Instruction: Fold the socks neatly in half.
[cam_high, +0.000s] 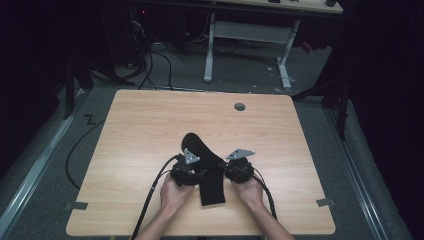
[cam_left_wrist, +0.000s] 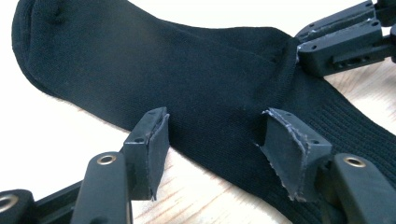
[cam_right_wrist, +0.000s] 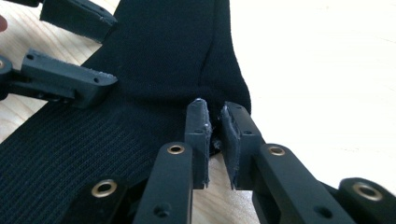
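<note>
While the high view gave your black sock (cam_high: 207, 167) as a bent shape low on the tabletop (cam_high: 140, 130), closer views showed ribbed knit: right tongs (cam_right_wrist: 213, 114) pinched its heel edge, left tongs (cam_left_wrist: 212, 128) released astride it.

The sock (cam_left_wrist: 210, 79) is black knitted cloth, matt, with a fine rib on the leg part and a smoother knit toward the toe. The surface (cam_high: 150, 130) under the sock is pale wood-grain laminate, smooth with a faint sheen. The left hand-held gripper (cam_left_wrist: 212, 140) is matt black plastic with brass-coloured metal rivets; its pads (cam_left_wrist: 289, 149) are rough black rubber, frayed at the edges. The right hand-held gripper (cam_right_wrist: 214, 126) is of the same plastic, rivets and worn pads. Beside the sock, a dull grey metal plate (cam_high: 241, 153) tops it.
</note>
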